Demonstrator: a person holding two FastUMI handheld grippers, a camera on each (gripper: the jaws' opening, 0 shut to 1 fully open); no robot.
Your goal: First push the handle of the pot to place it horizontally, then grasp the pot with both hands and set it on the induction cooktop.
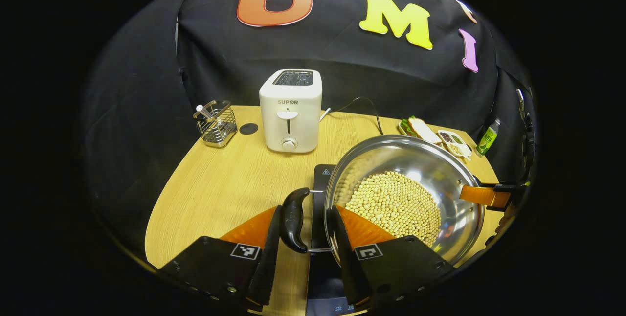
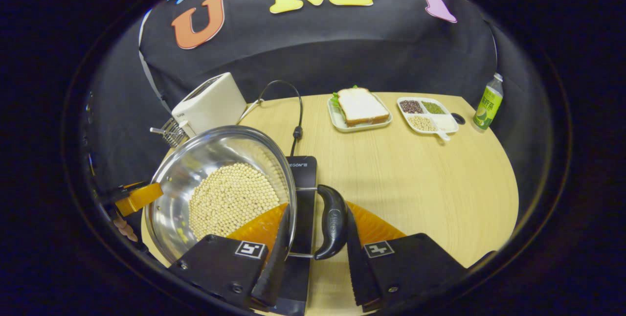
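While pot (beans inside) is sitting over cooktop at lower centre, left gripper and right gripper are each pinching 1 black side handle.

The bare stretch of light wooden tabletop left of the steel pot of pale beans lies open, bounded at the back by the white toaster and wire utensil basket. On the pot's other side, wood runs free up to the sandwich plate, divided snack tray (small spoon at its rim) and green bottle.
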